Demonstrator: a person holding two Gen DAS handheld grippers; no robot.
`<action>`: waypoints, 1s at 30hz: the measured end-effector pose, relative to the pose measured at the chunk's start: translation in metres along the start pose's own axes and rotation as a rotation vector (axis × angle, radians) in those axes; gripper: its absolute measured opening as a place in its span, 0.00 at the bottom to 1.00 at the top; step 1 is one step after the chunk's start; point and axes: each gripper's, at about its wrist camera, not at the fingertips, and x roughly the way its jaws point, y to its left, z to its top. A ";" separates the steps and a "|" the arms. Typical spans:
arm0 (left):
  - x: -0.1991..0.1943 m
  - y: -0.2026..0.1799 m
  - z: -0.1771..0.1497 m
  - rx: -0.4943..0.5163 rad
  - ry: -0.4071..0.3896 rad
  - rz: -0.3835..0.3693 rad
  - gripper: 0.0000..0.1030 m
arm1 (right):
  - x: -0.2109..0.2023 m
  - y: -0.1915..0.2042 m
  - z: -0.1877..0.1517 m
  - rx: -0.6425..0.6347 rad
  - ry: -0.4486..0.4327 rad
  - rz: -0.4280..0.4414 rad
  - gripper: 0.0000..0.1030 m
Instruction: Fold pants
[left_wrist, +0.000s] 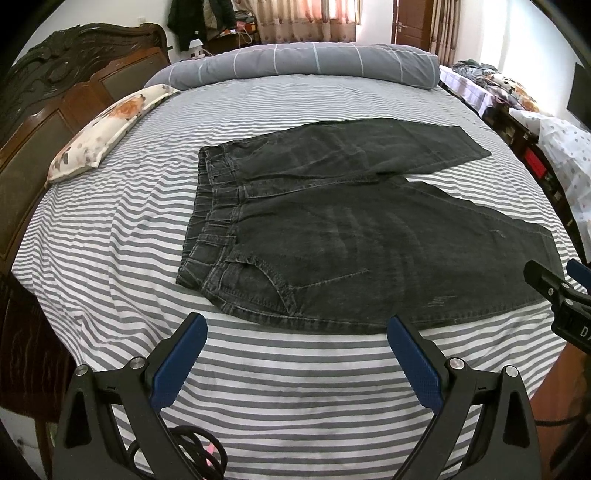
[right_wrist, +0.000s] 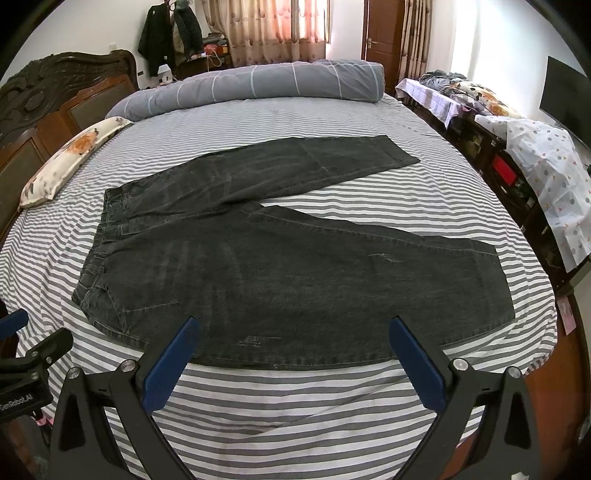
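Observation:
Dark grey denim pants lie flat on the striped bed, waistband to the left, both legs spread apart in a V toward the right. The right wrist view shows the same pants with the near leg running to the bed's right edge. My left gripper hovers open above the near edge of the pants, close to the hip. My right gripper is open too, over the near leg's lower seam. Neither holds anything. The right gripper's body shows at the right edge of the left wrist view.
The bed sheet is grey and white striped. A floral pillow lies at the left by the wooden headboard. A rolled grey duvet lies across the far side. A cluttered low cabinet stands to the right.

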 end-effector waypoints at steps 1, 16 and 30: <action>0.000 0.000 0.000 0.001 0.001 0.001 0.95 | 0.000 -0.001 0.000 -0.001 0.000 0.000 0.99; 0.002 0.001 -0.001 -0.003 0.005 0.001 0.95 | 0.001 0.001 -0.002 -0.003 0.005 0.002 0.99; 0.008 0.003 -0.004 -0.003 0.006 0.006 0.95 | 0.004 0.001 -0.005 0.001 0.004 -0.004 0.99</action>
